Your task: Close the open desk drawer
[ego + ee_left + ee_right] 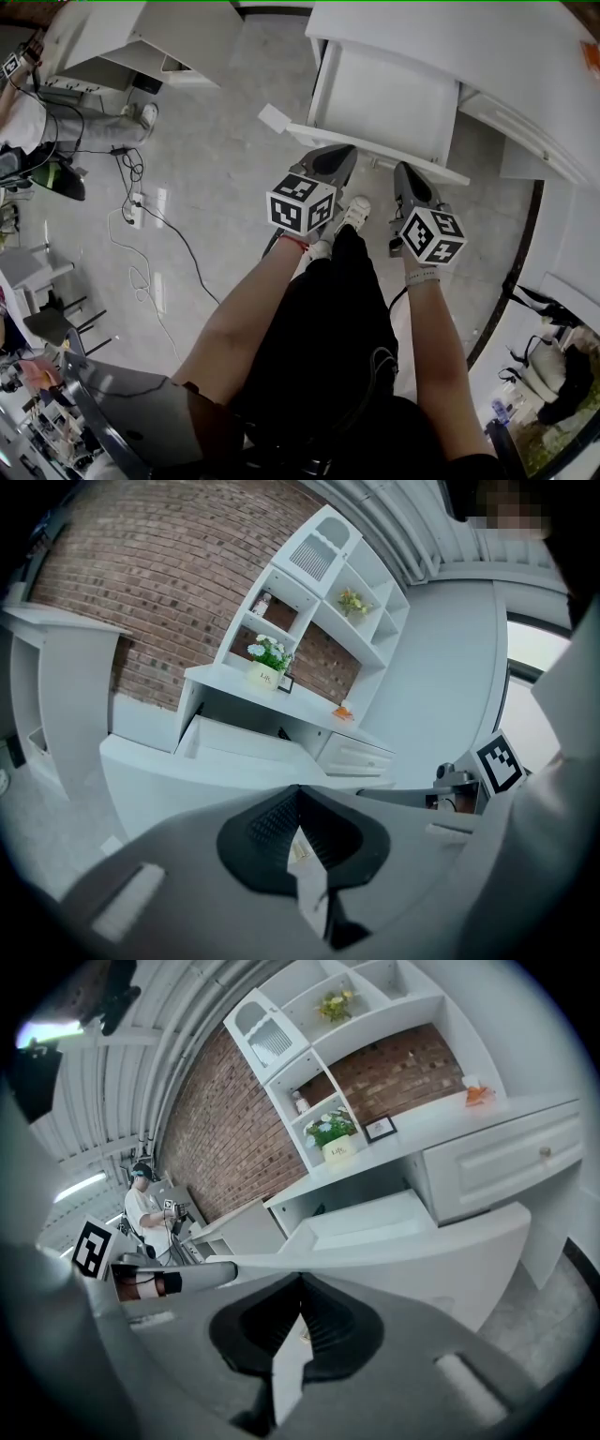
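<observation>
- White-painted surface (pixel 525 56) filled the upper right of the head view. Its drawer (pixel 394 94) stood pulled well out at upper centre, with nothing visible inside.
- Left tongs (pixel 342 155) sat at centre frame with the tips pressed together on nothing, right at the drawer's front panel. Contact could not be confirmed.
- Right tongs (pixel 405 171) lay just beside them, right of centre, likewise closed and empty at the same panel.
- The step in hand looked like lining up to push. The next move would call for both tips on the front, pressing evenly toward the frame's top so the drawer slides straight.
</observation>
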Demonstrator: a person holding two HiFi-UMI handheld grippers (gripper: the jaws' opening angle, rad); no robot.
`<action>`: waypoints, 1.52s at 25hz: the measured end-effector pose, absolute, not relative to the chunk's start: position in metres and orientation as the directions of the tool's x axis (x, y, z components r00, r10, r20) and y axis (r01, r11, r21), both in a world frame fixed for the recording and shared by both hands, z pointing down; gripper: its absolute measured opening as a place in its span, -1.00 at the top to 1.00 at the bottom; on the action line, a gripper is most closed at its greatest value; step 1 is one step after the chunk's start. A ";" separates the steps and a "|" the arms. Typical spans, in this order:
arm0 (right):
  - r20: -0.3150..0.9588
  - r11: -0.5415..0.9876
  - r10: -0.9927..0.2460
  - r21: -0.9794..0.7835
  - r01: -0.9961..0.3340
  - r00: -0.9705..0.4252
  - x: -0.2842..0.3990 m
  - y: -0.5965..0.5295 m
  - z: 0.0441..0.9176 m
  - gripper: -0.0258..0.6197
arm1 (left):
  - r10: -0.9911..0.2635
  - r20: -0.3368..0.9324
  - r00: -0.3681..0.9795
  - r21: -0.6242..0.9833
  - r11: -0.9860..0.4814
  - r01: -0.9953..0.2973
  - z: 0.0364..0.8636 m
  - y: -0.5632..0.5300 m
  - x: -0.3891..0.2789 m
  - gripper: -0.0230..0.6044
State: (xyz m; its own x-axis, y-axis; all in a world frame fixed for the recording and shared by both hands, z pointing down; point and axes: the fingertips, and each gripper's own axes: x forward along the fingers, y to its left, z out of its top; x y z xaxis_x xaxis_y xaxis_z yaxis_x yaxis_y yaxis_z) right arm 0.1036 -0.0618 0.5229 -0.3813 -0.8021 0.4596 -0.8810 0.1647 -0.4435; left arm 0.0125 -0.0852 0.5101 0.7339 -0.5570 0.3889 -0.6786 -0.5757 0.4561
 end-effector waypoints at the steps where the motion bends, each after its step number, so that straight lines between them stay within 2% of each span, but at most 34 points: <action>1: 0.459 0.167 -0.802 -0.443 -0.881 -0.383 0.103 -0.065 0.522 0.92 | -0.558 0.387 0.734 0.456 -0.577 -0.678 0.510 -0.088 0.012 0.93; 38: 0.462 0.178 -0.793 -0.449 -0.876 -0.398 0.124 -0.150 0.523 0.92 | -0.582 0.369 0.725 0.475 -0.552 -0.685 0.507 -0.173 0.035 0.93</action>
State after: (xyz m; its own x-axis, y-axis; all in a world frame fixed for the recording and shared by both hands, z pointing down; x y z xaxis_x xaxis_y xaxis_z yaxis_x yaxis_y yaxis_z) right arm 0.1236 -0.1496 0.5225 -0.3980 -0.7928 0.4616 -0.8756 0.1780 -0.4491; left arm 0.0345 -0.1728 0.5075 0.7247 -0.5817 0.3694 -0.6853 -0.5523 0.4746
